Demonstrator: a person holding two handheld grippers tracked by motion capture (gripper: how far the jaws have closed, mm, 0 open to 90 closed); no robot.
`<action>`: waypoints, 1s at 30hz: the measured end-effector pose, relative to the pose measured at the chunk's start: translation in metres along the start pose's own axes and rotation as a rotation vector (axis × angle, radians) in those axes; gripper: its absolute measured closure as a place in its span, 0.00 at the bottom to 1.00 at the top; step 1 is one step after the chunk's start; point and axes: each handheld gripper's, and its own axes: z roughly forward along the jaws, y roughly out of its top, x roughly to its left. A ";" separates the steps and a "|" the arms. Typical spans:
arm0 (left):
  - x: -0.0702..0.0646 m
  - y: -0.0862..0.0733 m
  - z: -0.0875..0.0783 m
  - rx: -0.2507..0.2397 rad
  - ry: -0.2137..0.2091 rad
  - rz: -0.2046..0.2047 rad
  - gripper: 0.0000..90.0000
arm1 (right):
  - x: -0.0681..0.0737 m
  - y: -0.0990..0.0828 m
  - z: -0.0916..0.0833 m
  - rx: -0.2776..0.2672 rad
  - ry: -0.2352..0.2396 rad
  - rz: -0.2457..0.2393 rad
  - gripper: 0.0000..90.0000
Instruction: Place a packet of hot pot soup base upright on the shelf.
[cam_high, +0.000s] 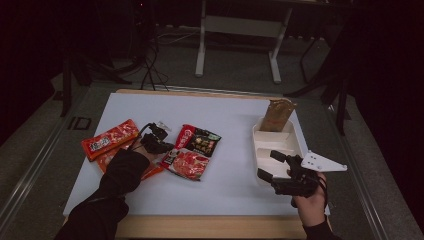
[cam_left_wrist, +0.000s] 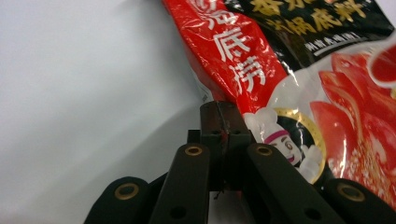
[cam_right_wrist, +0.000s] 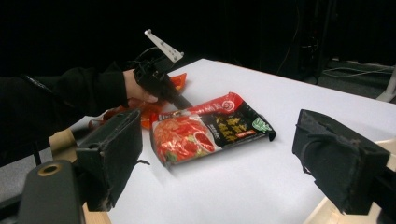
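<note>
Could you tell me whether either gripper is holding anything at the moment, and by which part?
The left gripper is shut at the edge of the tomato sauce packet; whether it pinches that edge cannot be told. The right gripper is open and holds nothing.

On the white table (cam_high: 230, 190), the left gripper (cam_high: 165, 148) touches the red-and-black sauce packet (cam_high: 192, 152) at nine o'clock. At three o'clock, the right gripper (cam_high: 267, 166) hovers with jaws apart over the white compartment tray (cam_high: 295, 142), a brown pouch (cam_high: 277, 115) standing at its twelve-o'clock end.

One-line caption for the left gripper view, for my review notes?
Left gripper, jaws shut, at the edge of a red-and-white tomato sauce packet lying over a black-and-red packet on the white table.
</note>
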 end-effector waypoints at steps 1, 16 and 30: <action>-0.003 -0.001 0.000 0.003 -0.007 0.012 1.00 | 0.000 0.000 0.000 0.000 0.001 -0.002 0.18; -0.032 -0.002 0.003 0.015 -0.086 0.039 1.00 | 0.000 -0.001 0.001 0.007 -0.003 -0.004 0.18; -0.065 0.003 0.012 0.009 -0.156 0.077 1.00 | 0.001 -0.001 0.001 0.006 -0.002 -0.009 0.18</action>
